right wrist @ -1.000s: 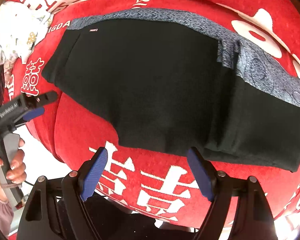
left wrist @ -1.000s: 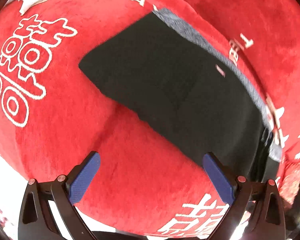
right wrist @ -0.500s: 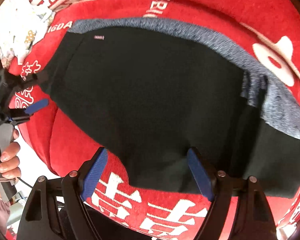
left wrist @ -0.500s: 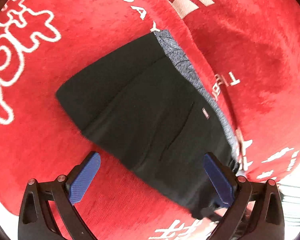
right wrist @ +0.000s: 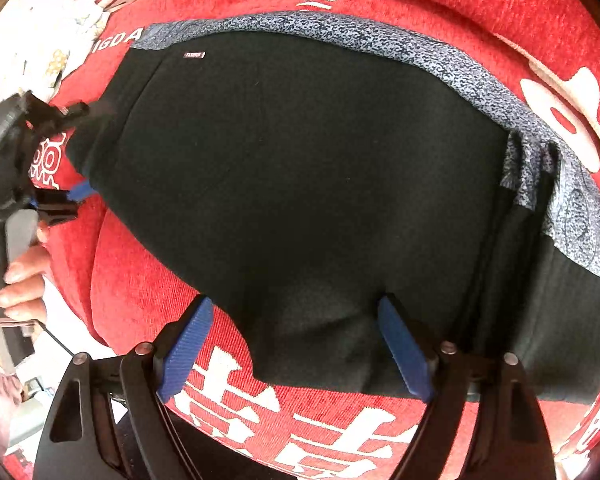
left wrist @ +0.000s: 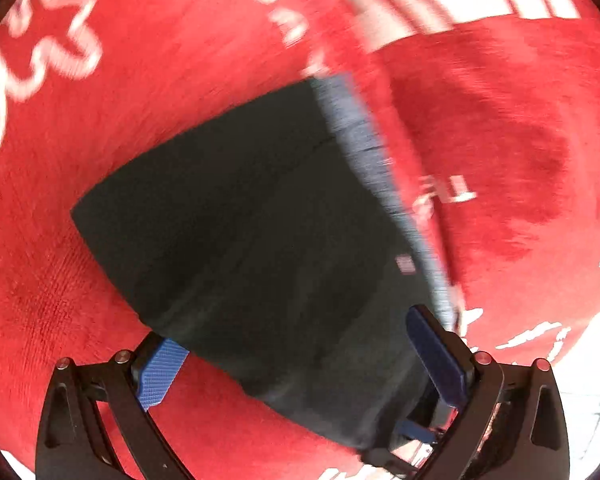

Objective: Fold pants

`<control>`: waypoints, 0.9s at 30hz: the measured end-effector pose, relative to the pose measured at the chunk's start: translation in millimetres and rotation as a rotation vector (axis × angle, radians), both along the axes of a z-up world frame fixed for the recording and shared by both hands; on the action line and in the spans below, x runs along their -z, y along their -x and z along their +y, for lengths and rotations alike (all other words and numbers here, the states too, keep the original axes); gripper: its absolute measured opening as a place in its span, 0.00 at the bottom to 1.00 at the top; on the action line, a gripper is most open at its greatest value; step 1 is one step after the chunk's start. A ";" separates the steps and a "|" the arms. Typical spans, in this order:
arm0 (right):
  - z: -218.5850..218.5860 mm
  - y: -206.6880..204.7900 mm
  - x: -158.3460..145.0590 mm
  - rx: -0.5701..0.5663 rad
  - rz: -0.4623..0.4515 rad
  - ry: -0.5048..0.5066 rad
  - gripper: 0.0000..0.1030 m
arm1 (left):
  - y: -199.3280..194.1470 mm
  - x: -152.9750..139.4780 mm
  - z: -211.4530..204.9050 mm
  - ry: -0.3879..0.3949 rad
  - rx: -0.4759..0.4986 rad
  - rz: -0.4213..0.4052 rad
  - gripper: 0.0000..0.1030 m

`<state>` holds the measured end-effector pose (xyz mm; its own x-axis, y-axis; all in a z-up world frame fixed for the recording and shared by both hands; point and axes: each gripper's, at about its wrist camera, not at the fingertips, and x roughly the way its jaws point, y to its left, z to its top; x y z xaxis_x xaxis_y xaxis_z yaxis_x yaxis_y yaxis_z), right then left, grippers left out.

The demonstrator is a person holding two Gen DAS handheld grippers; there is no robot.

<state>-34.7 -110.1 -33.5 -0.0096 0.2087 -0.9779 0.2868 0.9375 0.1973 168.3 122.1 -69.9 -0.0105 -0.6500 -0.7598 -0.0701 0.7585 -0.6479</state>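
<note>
Two grippers were seen low over the black pants (right wrist: 300, 184), which were spread flat on a red plush cover (right wrist: 140, 280) printed with white characters. The right gripper (right wrist: 296, 340) was held with its jaws spread wide, having just opened a little further, the near hem of the pants lying between the blue pads (right wrist: 184, 344) without being pinched. The left gripper (left wrist: 300, 364) was likewise held with jaws spread over a corner of the cloth. Farther off, a grey patterned waistband (right wrist: 380, 36) was seen along the far edge, with a small label (right wrist: 194, 55) beside it.
</note>
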 end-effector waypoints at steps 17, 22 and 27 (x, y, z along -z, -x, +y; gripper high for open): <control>-31.9 -84.0 -74.9 -0.013 -0.160 -0.053 0.85 | 42.1 -36.1 -71.9 -0.604 0.414 -0.479 0.35; -12.0 -160.7 -80.3 -0.085 -0.137 -0.226 0.85 | 71.7 -40.3 -94.3 -0.755 0.554 -0.670 0.35; 59.3 -219.0 -65.5 -0.261 -0.057 -0.338 0.85 | 82.0 -40.5 -100.2 -0.790 0.579 -0.717 0.35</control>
<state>184.4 -50.8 32.0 -0.0521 0.5149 -0.8557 0.0283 0.8573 0.5141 86.3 21.9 -29.5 0.4397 -0.0430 -0.8971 0.5949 0.7623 0.2550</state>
